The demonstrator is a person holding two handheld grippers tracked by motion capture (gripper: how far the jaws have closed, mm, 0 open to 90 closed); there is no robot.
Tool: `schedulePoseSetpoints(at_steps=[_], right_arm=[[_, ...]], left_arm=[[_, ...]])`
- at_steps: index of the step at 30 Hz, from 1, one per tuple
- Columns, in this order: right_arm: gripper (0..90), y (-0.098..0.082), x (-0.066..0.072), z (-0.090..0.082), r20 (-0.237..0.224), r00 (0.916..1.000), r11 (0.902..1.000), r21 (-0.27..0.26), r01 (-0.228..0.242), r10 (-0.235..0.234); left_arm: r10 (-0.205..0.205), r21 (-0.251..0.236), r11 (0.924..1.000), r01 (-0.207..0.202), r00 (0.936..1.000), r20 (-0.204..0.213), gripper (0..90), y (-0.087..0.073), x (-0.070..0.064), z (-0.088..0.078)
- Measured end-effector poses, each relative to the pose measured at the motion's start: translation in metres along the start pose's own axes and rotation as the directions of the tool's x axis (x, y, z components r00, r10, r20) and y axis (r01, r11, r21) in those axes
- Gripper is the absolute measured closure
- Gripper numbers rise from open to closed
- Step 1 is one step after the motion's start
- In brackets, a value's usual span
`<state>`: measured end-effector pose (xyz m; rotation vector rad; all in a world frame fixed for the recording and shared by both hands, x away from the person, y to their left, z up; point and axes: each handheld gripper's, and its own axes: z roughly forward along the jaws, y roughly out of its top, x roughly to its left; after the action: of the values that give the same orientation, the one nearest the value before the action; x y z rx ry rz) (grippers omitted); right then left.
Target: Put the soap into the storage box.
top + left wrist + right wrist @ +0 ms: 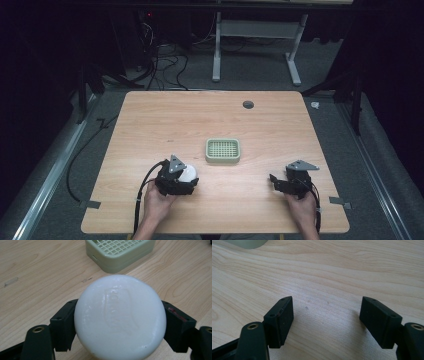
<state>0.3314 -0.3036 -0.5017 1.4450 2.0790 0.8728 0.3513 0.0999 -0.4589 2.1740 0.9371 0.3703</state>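
Clamping a white oval bar of soap (pixel 120 317) from both sides, the left gripper (pixel 181 179) holds its matt black jaws flat against the bar's smooth, waxy flanks, near the front left of the wooden table (pixel 150 125). The left gripper view shows what the high view cannot: a faint embossed mark pressed into the soap's domed top, too soft to read, and the fine square lattice of the pale green plastic soap dish (pixel 120 252) just beyond it, with rounded corners and a stepped wall. From above, the soap (pixel 188 173) is a small white lump under the gripper's grey three-cornered plate, and the soap dish (pixel 223 151) sits near the table's middle, close to the bar but apart from it. The right gripper (pixel 280 182) rests low at the front right, well apart from the dish; its own view shows blocky jaws spread wide over bare, light-grained wood, holding nothing.
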Motion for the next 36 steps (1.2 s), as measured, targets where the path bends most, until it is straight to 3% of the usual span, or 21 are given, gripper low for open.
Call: schedulePoseSetpoints(at_steps=[36], right_arm=[[28.1, 0.000, 0.000, 0.000, 0.002, 1.0000, 1.0000, 0.001, -0.003, 0.003]], left_arm=[[0.021, -0.014, 0.9997, -0.020, 0.9990, 0.038, 24.7, 0.033, 0.001, -0.002]])
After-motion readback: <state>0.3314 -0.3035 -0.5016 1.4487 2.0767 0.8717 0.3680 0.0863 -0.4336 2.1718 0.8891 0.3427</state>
